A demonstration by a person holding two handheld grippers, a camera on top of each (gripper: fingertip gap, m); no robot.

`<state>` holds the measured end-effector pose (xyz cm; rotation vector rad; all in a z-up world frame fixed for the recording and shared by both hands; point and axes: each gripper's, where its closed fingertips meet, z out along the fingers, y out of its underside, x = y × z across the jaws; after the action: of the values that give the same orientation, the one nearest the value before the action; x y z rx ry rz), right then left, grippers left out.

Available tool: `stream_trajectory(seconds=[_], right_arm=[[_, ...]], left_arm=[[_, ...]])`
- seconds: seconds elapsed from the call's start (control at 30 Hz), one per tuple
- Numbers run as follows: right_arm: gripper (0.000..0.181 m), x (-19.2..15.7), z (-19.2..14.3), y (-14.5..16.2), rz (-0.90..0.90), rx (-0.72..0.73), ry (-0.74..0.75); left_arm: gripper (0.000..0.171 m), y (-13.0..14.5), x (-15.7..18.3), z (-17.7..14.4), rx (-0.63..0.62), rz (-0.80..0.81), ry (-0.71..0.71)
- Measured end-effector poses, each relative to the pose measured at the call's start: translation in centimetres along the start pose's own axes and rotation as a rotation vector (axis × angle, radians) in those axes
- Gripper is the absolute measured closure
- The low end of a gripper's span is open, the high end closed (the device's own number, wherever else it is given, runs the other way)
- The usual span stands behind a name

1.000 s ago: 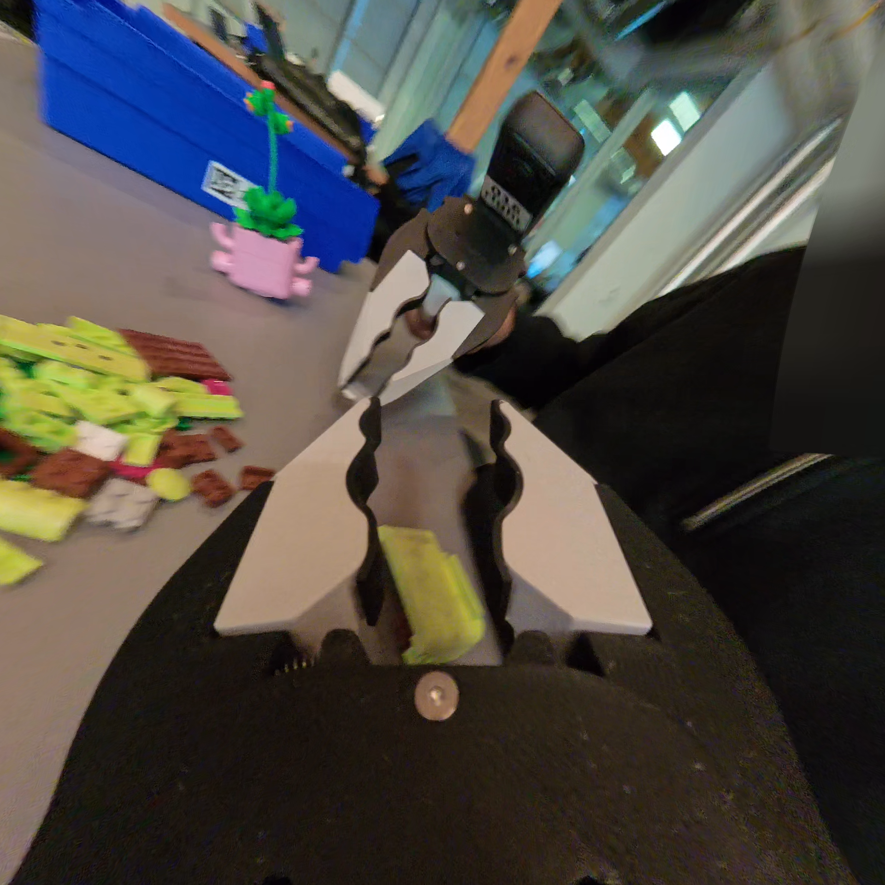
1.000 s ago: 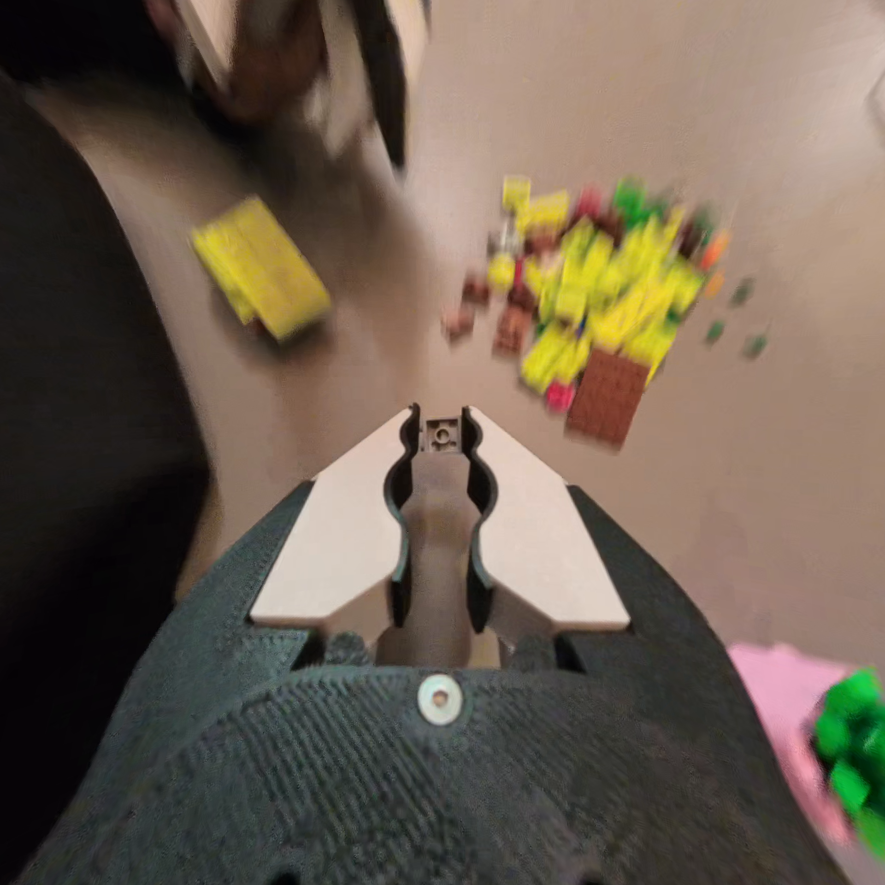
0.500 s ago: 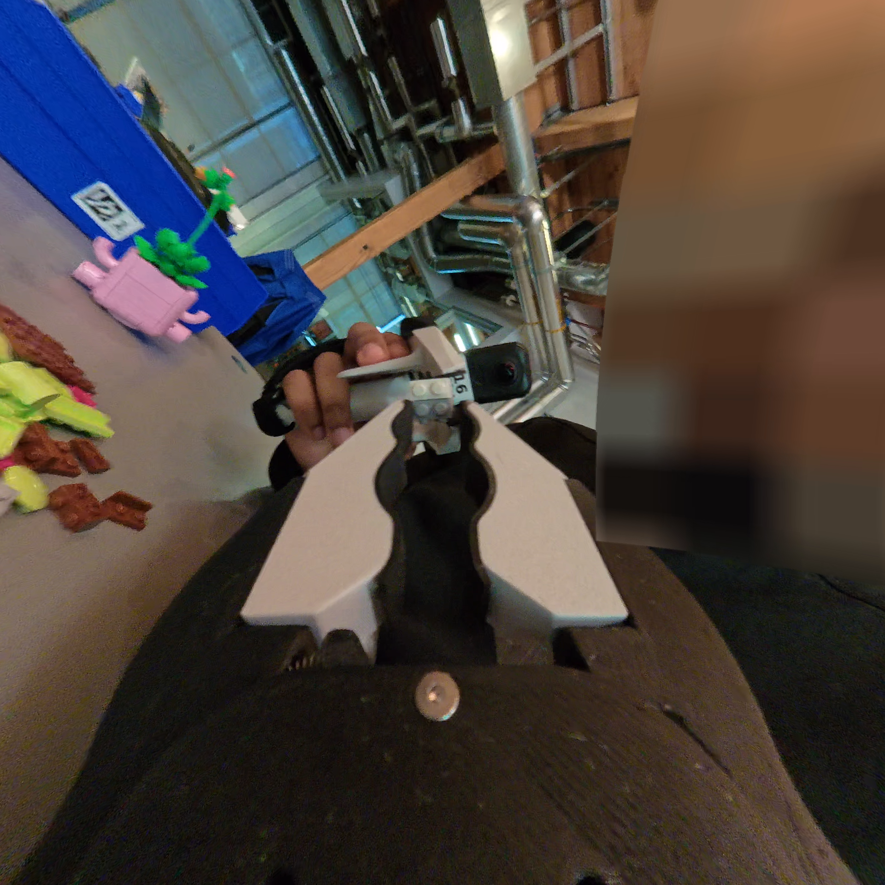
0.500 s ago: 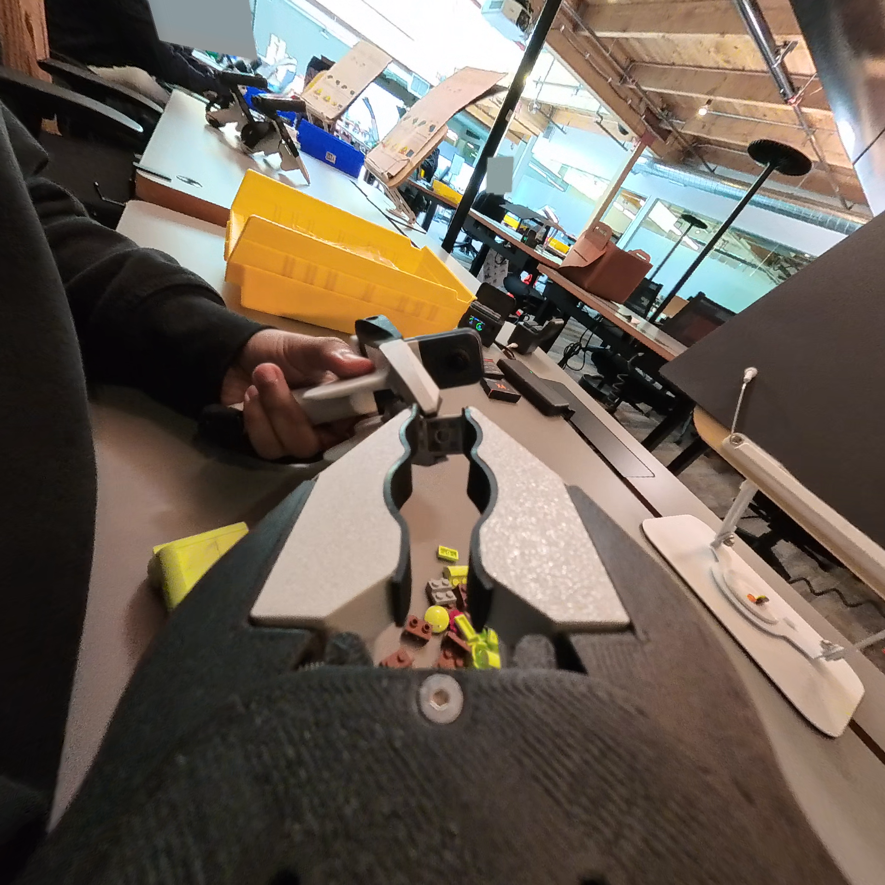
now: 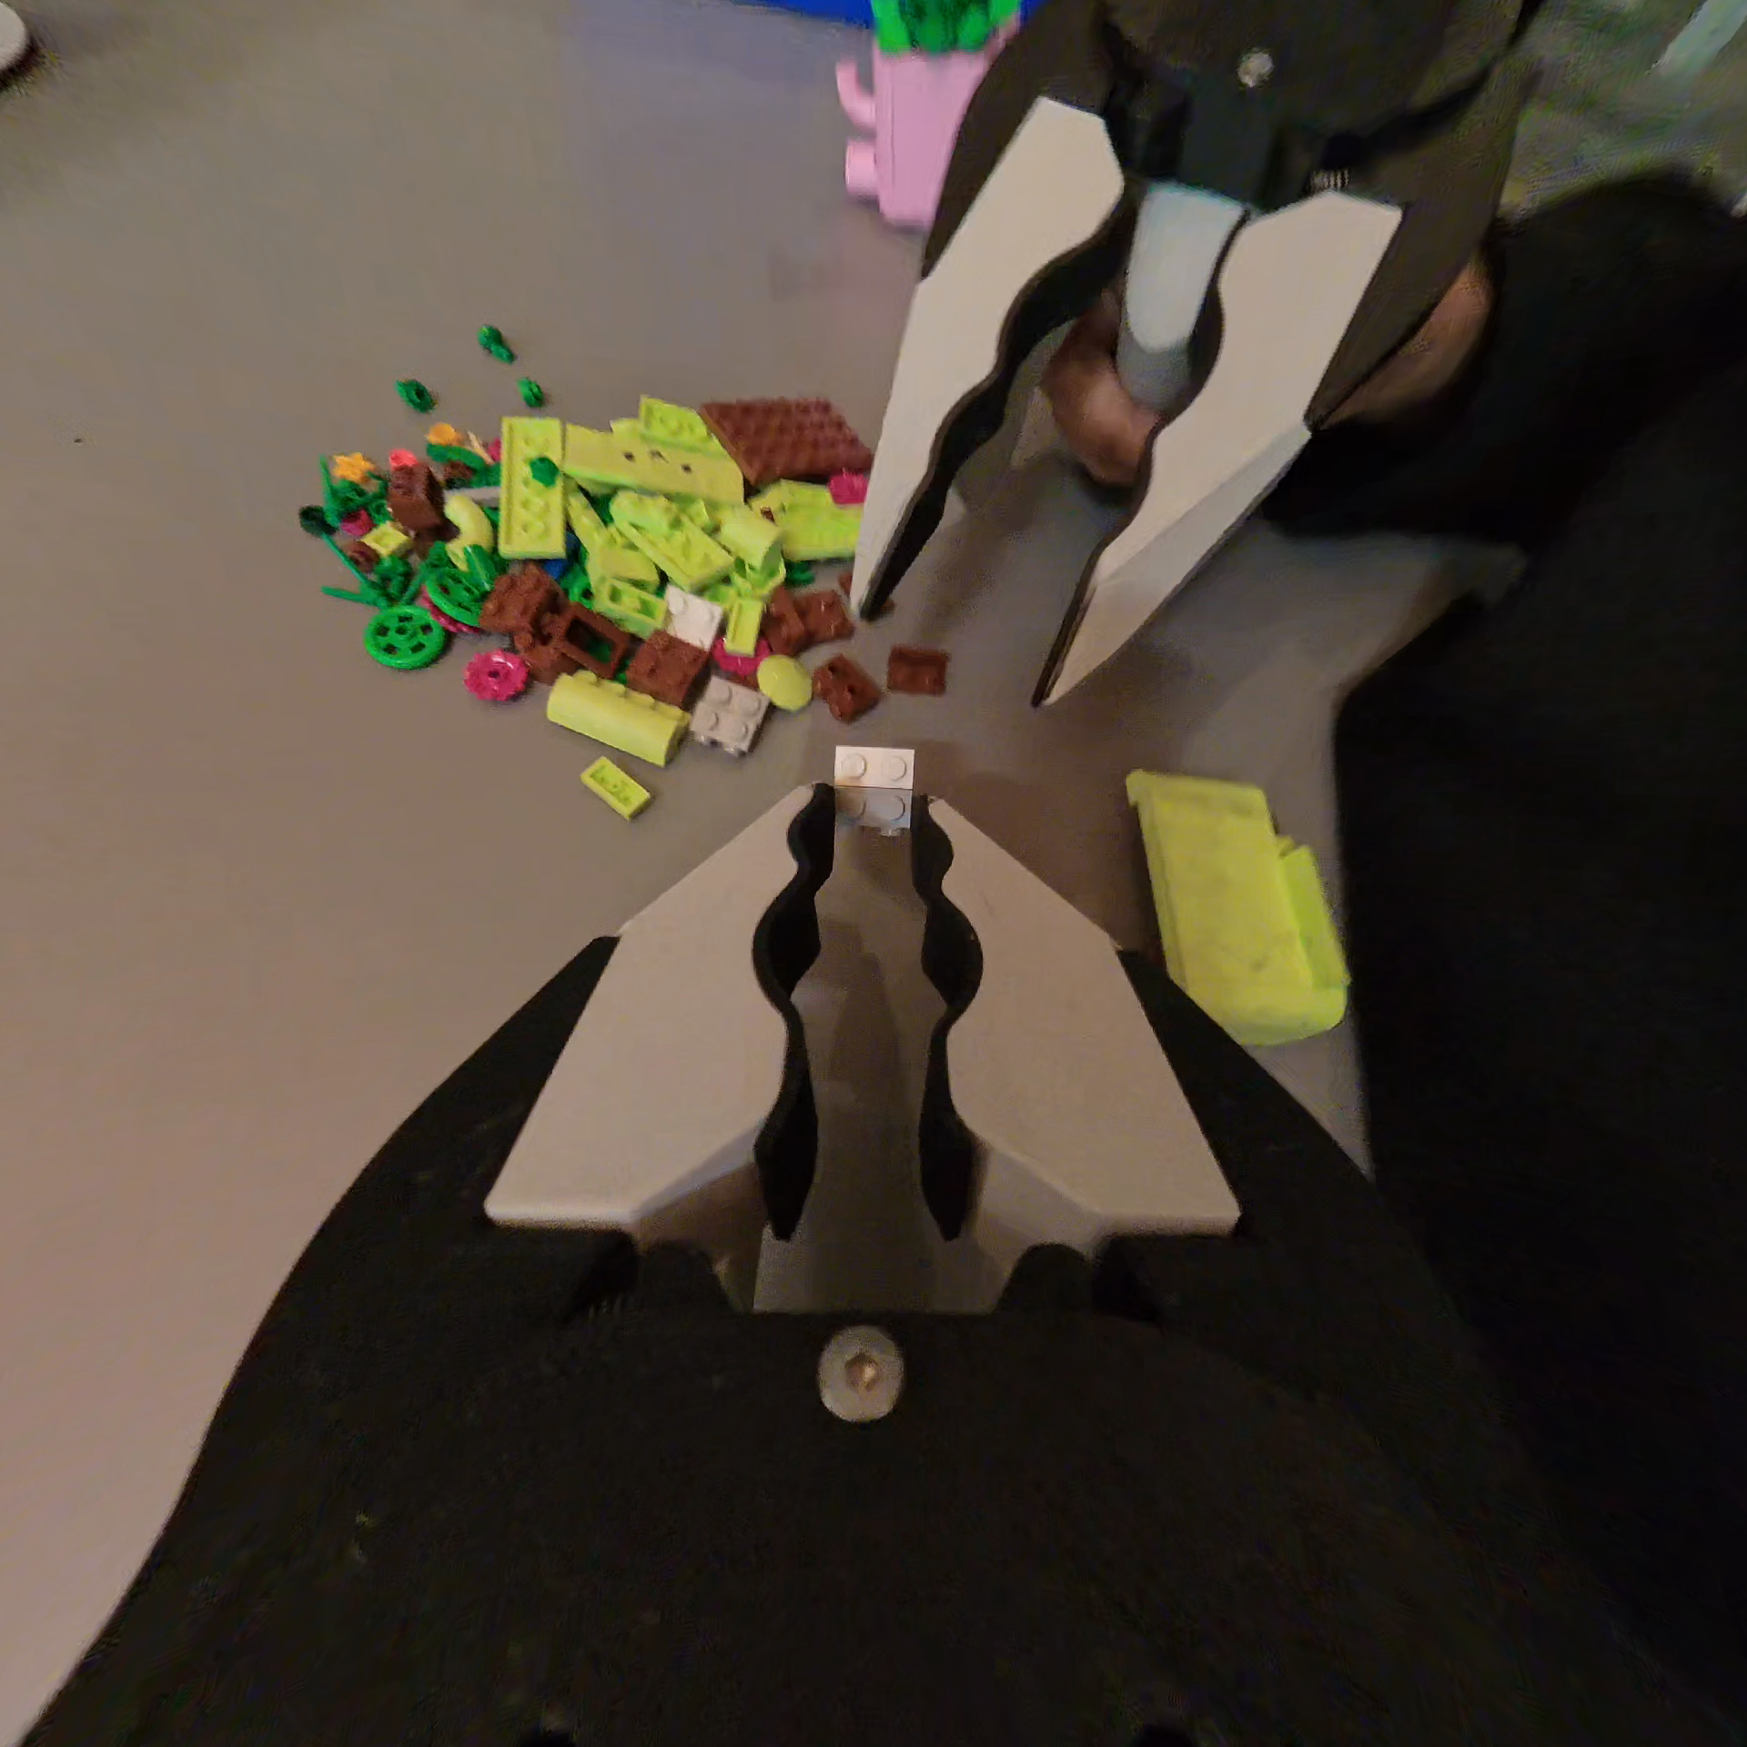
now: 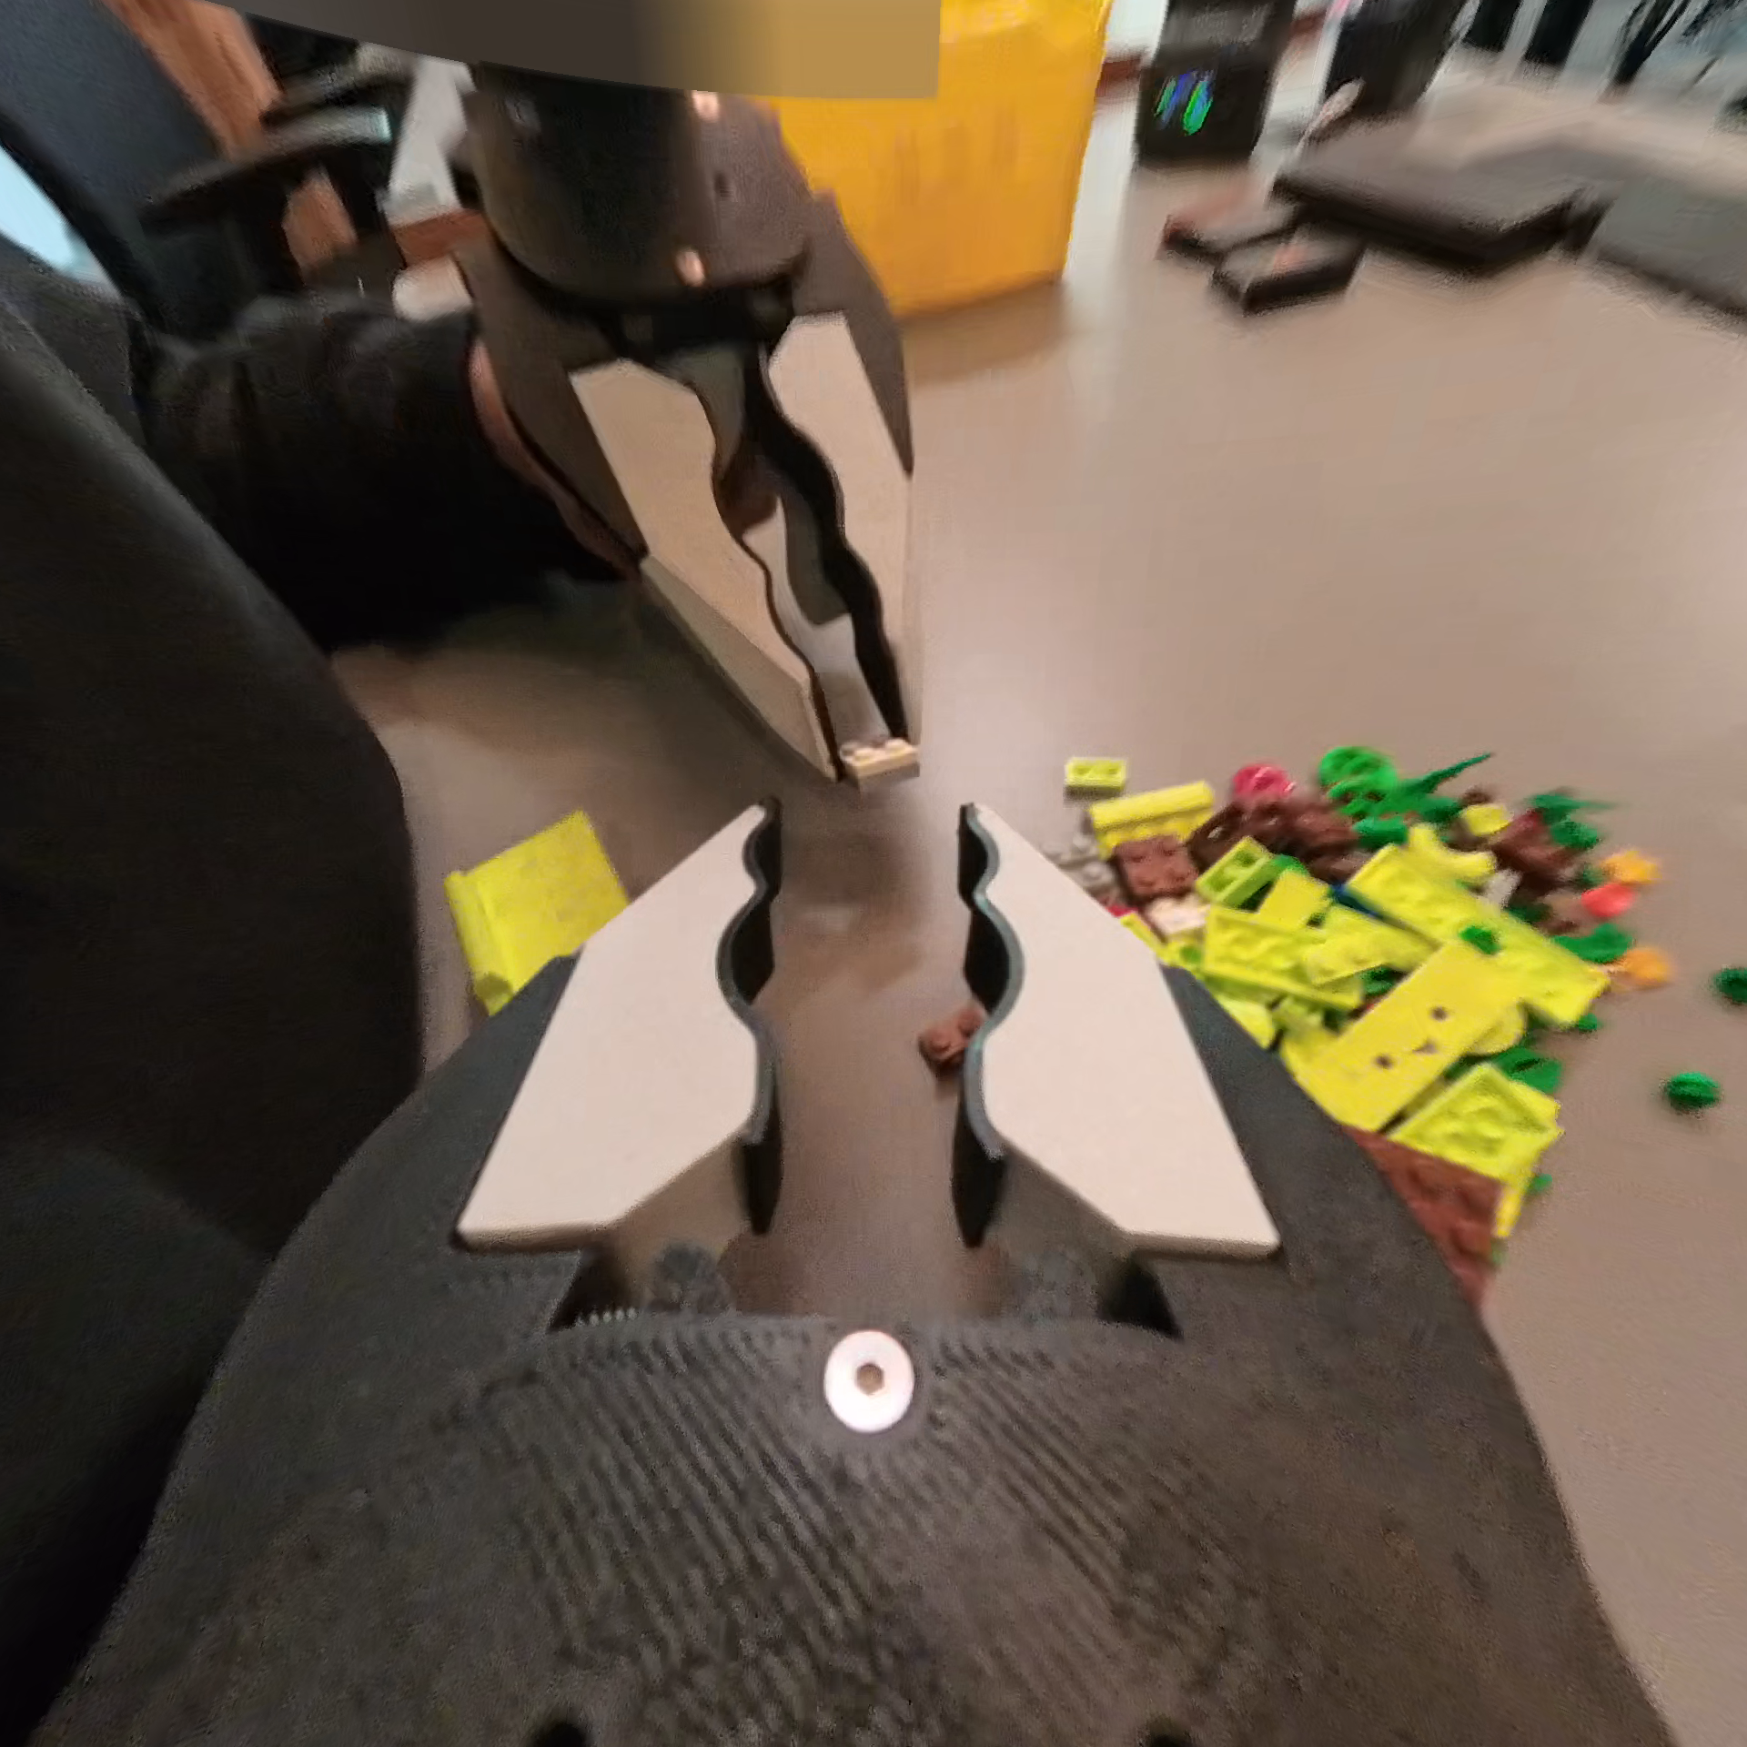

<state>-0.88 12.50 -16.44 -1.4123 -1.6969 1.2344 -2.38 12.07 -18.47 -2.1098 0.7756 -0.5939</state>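
Left wrist view shows the left gripper clamped on a small light-grey studded plate, two studs wide, held at the fingertips above the grey table, just short of the loose brick pile of lime, brown, green and pink pieces. Right gripper stands with its jaws apart and nothing between them, tips near the plate, a lime flat block lying beside it. Behind, a yellow bin stands on the table, contents not visible, and a pink brick pot holds green leaves.
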Motion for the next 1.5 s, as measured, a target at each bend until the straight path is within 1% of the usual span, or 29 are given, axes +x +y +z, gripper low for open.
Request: stream_trajectory(seconds=[0.1, 0.17, 0.23, 0.3, 0.4, 0.5, 0.57, 0.7, 0.77, 0.83, 0.9, 0.97, 1.03, 1.13, 1.23, 1.3, 1.4, 1.5], right_arm=[[0.147, -0.5, 1.2, 1.9, -0.038, -0.126, -0.013], [0.151, -0.8, 1.9, 2.7, -0.088, -0.19, -0.025], [0.156, -1.2, 2.5, 3.6, -0.118, -0.257, -0.058], [0.157, -1.4, 3.0, 4.0, -0.148, -0.289, -0.085], [0.159, -1.7, 3.4, 4.1, -0.169, -0.305, -0.126], [0.166, -1.6, 3.5, 4.1, -0.184, -0.317, -0.147], [0.167, -1.5, 3.5, 4.2, -0.192, -0.324, -0.151], [0.167, -1.5, 3.5, 4.2, -0.188, -0.318, -0.162], [0.166, -1.5, 3.4, 4.2, -0.188, -0.32, -0.163], [0.166, -1.5, 3.5, 4.3, -0.191, -0.322, -0.162], [0.166, -1.5, 3.5, 4.3, -0.196, -0.322, -0.16], [0.166, -1.5, 3.5, 4.3, -0.199, -0.324, -0.158], [0.166, -1.5, 3.5, 4.3, -0.203, -0.326, -0.156], [0.166, -1.5, 3.5, 4.3, -0.21, -0.329, -0.152], [0.166, -1.5, 3.5, 4.3, -0.211, -0.33, -0.152], [0.166, -1.6, 3.6, 4.3, -0.213, -0.331, -0.152], [0.166, -1.6, 3.6, 4.4, -0.22, -0.334, -0.148], [0.165, -1.6, 3.6, 4.4, -0.221, -0.336, -0.149]], left_arm=[[0.159, 2.2, 0.4, 1.0, -0.145, 0.127, -0.028], [0.158, 3.5, 1.0, 1.5, -0.213, 0.182, -0.009], [0.159, 3.4, 1.5, 1.6, -0.207, 0.199, 0.008], [0.158, 3.4, 1.5, 1.6, -0.207, 0.202, 0.011], [0.158, 3.4, 1.5, 1.6, -0.201, 0.22, 0.008], [0.158, 3.3, 1.5, 1.7, -0.187, 0.215, 0.013], [0.155, 3.3, 1.3, 1.7, -0.179, 0.201, 0.012], [0.155, 2.7, 1.5, 1.6, -0.135, 0.139, 0.052], [0.16, 2.1, 1.8, 1.2, -0.096, 0.076, 0.099], [0.171, 1.6, 1.7, 0.8, -0.071, 0.02, 0.125], [0.171, 1.8, 1.5, 0.6, -0.08, 0.001, 0.126], [0.171, 2.4, 1.6, 0.8, -0.118, -0.01, 0.128], [0.167, 2.9, 1.5, 1.1, -0.15, -0.006, 0.114], [0.155, 2.9, 1.4, 1.1, -0.148, 0.007, 0.102], [0.157, 2.8, 1.3, 1.1, -0.139, 0.023, 0.092], [0.157, 2.8, 1.2, 1.2, -0.139, 0.0, 0.092], [0.153, 2.9, 1.1, 1.3, -0.135, -0.032, 0.1], [0.15, 2.9, 1.5, 1.4, -0.138, -0.025, 0.12]])
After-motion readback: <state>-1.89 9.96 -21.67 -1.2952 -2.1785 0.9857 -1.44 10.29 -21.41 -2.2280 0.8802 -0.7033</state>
